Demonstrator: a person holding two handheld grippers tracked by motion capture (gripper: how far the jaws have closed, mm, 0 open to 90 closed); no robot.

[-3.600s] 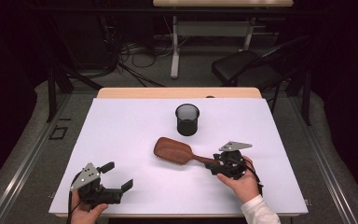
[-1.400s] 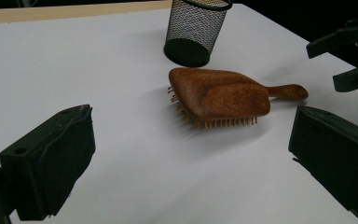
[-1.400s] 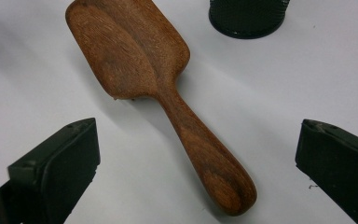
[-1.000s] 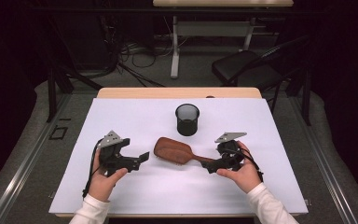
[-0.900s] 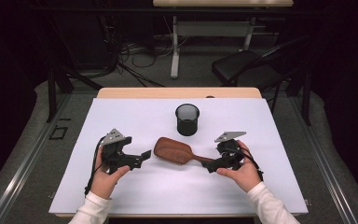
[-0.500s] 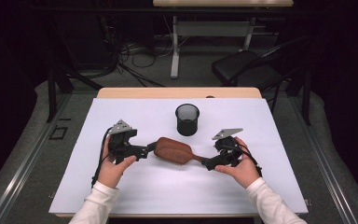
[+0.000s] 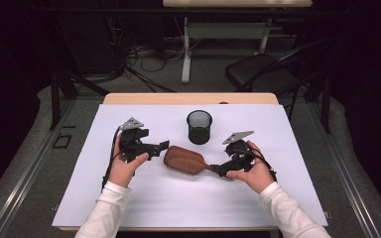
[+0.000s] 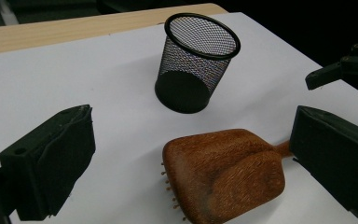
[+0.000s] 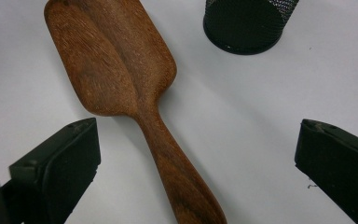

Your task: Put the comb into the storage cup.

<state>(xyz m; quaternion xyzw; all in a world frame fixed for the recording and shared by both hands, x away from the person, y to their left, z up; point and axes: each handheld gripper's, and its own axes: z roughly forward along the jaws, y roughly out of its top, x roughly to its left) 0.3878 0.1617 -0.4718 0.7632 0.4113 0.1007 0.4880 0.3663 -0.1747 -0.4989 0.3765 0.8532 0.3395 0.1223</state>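
- The wooden hairbrush point(image 7: 184, 159) is lying bristles-down on the white table point(image 7: 129, 208), between the two grippers.
- The right gripper point(image 7: 222, 169) is gaping wide over the handle, jaws touching nothing.
- The left gripper point(image 7: 162, 146) is spreading wide at the brush head; contact is hard to judge.
- The mesh pen cup point(image 7: 199, 127) is standing just behind.
- The handle's end is running off the right gripper view.

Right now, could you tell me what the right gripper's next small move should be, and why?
Probably close the right gripper: its fingers stand open on either side of the wooden hairbrush handle, which lies on the table. The left gripper is open at the brush head.
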